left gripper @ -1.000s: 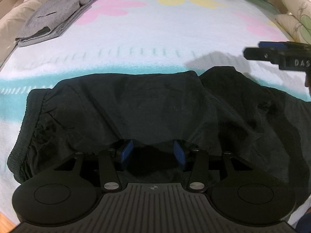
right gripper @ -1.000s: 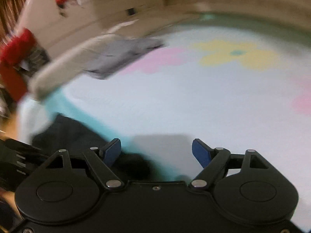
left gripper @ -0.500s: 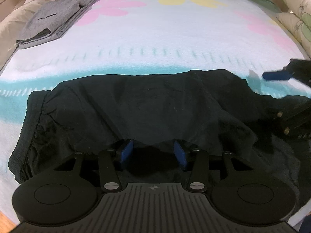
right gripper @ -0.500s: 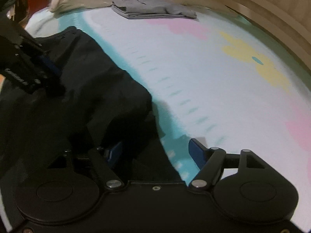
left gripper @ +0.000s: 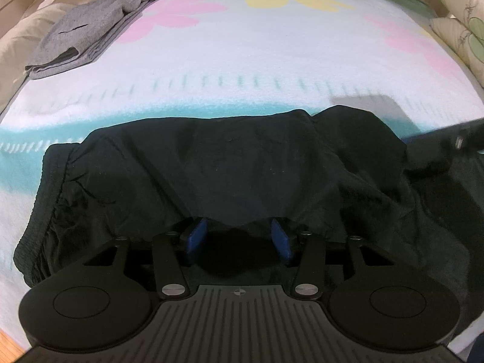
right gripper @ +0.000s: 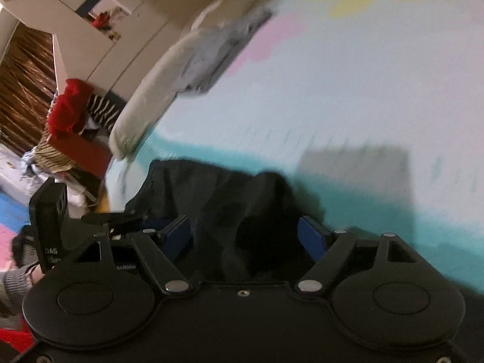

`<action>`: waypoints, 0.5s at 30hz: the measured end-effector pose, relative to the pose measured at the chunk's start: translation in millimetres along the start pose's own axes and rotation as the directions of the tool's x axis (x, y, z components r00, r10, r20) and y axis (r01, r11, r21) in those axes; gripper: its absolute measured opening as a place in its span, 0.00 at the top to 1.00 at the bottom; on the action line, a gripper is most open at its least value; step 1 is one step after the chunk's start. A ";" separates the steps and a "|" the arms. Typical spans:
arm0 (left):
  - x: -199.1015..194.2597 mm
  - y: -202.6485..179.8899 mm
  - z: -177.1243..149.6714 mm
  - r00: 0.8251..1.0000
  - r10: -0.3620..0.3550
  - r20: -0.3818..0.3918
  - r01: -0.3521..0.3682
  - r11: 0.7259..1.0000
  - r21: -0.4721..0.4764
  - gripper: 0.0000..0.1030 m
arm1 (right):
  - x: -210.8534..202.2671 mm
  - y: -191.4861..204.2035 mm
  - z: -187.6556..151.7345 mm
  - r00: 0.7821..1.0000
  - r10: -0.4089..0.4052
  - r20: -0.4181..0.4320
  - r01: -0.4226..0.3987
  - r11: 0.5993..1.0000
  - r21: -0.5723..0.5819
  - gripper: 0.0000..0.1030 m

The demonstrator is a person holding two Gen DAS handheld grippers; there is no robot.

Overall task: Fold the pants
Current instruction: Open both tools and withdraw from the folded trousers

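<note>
Black pants point(left gripper: 230, 166) lie bunched on bed's flowered blanket point(left gripper: 257, 60). My left tool point(left gripper: 239, 239) sits half open w/ cloth between pads; grip unclear. My right tool point(right gripper: 245, 236) is opening, fabric between, pads not pressing.

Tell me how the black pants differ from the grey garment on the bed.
The black pants are dark and smooth-looking; the grey garment is light and knit-looking. The black pants lie rumpled and spread wide on the near part of the blanket; the grey garment is already folded into a compact stack at the far left, by a pillow. Both lie on the same flowered blanket.
</note>
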State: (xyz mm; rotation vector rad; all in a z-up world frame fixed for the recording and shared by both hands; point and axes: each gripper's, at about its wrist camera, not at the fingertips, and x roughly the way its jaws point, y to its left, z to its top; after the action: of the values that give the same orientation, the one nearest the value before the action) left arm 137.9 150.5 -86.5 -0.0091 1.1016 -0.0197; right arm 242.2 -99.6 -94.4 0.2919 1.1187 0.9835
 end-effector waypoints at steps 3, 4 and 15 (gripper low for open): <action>-0.1 -0.2 0.2 1.000 0.001 0.000 -0.001 1.000 -0.003 0.54 | 10.4 5.6 -4.3 0.996 0.040 -0.080 -0.042 0.999 -0.022 0.22; 0.1 -0.1 0.4 1.000 0.002 0.000 -0.002 1.000 -0.003 0.54 | 11.3 5.7 -4.3 0.993 0.060 -0.097 -0.062 0.998 -0.022 0.21; -0.4 3.0 -1.4 1.000 -0.011 0.006 0.011 1.000 -0.001 0.54 | 48.1 21.3 9.6 0.994 0.087 -0.072 -0.087 0.996 -0.004 0.20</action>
State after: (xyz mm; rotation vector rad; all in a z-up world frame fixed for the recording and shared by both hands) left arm 136.5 153.5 -86.8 -0.0162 1.0953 -0.0289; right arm 243.8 -47.5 -106.1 0.3034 1.1757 1.0820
